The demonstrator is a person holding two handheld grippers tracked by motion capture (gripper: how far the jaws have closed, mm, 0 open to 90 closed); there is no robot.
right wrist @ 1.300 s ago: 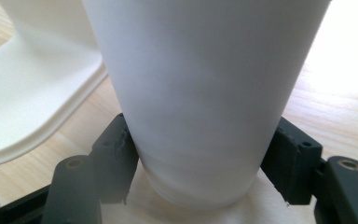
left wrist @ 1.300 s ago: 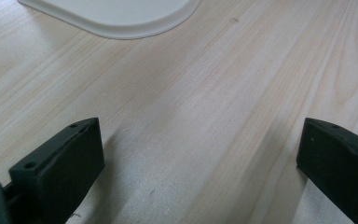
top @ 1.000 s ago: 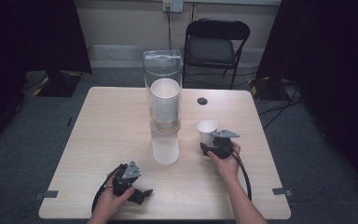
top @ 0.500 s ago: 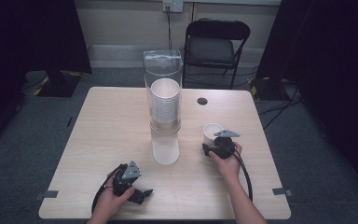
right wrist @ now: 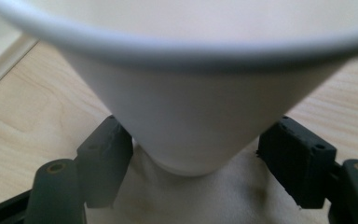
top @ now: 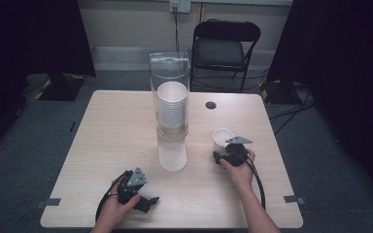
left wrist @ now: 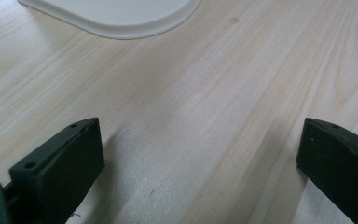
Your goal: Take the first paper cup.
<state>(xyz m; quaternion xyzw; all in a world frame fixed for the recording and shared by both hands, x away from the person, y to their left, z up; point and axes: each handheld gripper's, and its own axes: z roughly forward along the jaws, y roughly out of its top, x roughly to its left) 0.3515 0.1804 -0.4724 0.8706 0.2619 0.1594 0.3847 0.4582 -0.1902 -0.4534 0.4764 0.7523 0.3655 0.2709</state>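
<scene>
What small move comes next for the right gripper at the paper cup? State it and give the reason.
Probably draw the right gripper straight back from the white paper cup. Its jaws have just been opening; the cup stands upright on the table between them, with a gap at the right pad, so it looks released. A level retreat should avoid tipping it.

In the right gripper view, the white cup (right wrist: 191, 93) was cut off by the top edge and its rim was blurred. Whether the left pad touched the cup wall could not be told. In the left gripper view, the dispenser base (left wrist: 116, 16) was cut off at the top edge. In the high view, the left gripper (top: 135, 190) was partly hidden by the hand.
</scene>
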